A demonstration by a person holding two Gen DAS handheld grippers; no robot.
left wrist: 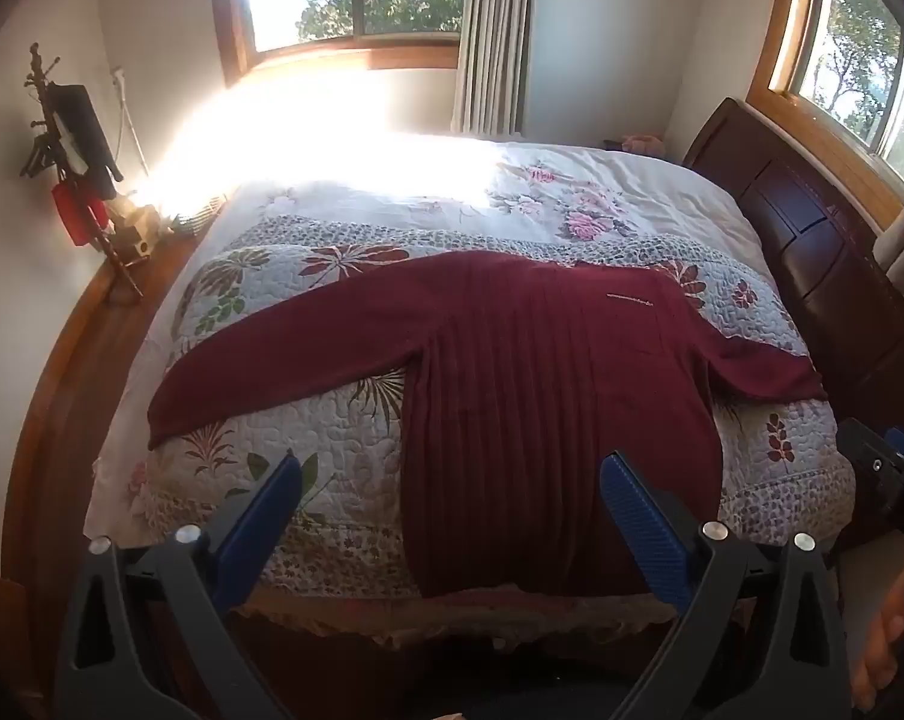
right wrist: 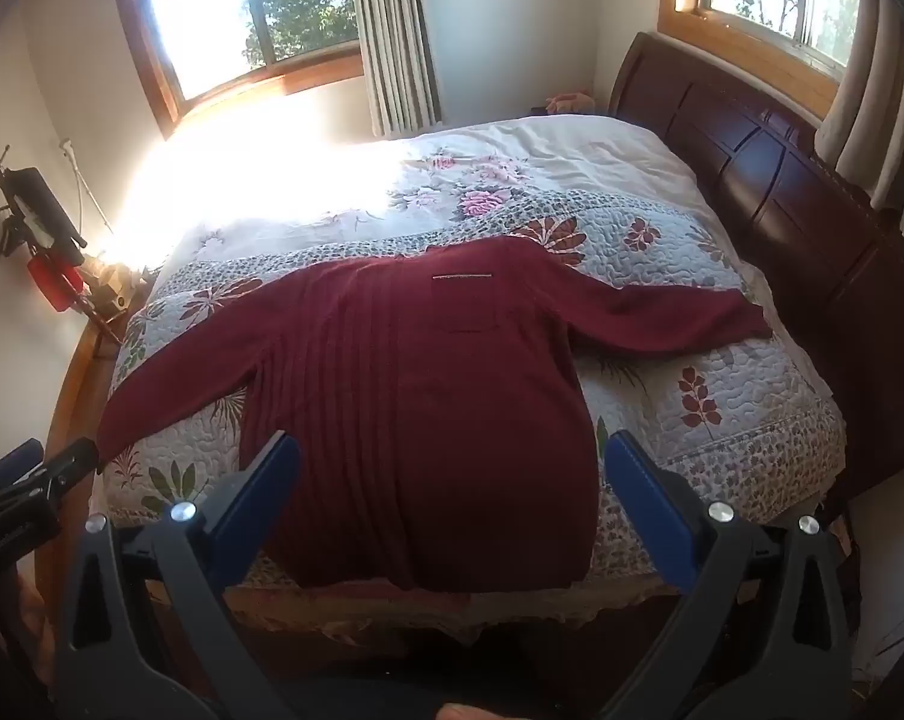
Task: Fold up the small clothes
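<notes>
Both tongs, left [left wrist: 451, 483] and right [right wrist: 452, 468], gape empty above bed [right wrist: 722, 420] edge; sweater [right wrist: 416, 420] flat, sleeves spread, sunlit room.

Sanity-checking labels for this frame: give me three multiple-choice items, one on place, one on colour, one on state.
1. Where does the sweater lie?
A. on the bed's floral quilt
B. on the floor
C. over the headboard

2. What colour is the sweater?
A. navy
B. maroon
C. white

3. How do the left tongs and right tongs stand?
A. both shut on a sleeve
B. one open, one shut
C. both open, holding nothing

Key: 1 A, the sweater is spread flat on the quilt with sleeves out; 2 B, dark red knit in both views; 3 C, each wrist view shows the blue fingers wide apart, short of the hem.
</notes>
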